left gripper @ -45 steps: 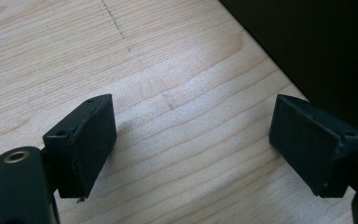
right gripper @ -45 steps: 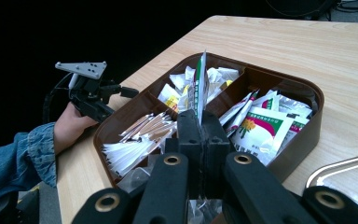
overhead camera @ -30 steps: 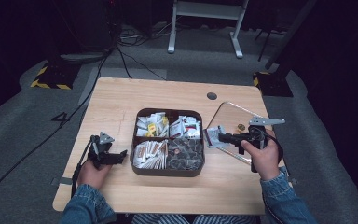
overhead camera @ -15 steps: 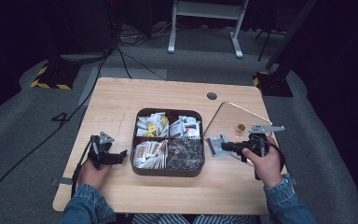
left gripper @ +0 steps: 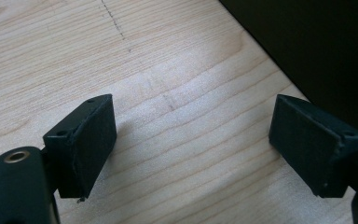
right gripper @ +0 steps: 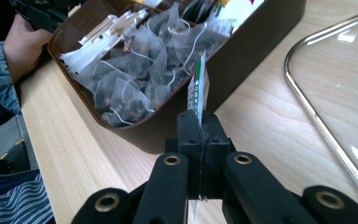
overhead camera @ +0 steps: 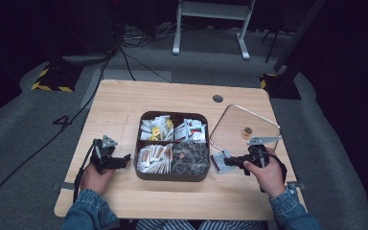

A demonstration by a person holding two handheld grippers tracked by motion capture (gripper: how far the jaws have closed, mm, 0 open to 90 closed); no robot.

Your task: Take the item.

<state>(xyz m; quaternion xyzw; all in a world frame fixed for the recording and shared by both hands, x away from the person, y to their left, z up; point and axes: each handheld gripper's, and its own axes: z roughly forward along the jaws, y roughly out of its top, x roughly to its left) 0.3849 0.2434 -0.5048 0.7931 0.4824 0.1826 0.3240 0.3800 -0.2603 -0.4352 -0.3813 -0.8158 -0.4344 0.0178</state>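
right tool (right gripper: 201, 128) on thin white-green packet (right gripper: 198, 93)

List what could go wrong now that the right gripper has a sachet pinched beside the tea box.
The right gripper grips the sachet by one thin edge, so it might slip or tear. The glass lid lies flat close beside that hand; lowering further could knock it. The tea box wall is also near enough to snag the sachet.

box (overhead camera: 172, 173): dark brown | packet (right gripper: 198, 93): white, seemingly green-red print | table (overhead camera: 124, 100): light woodgrain
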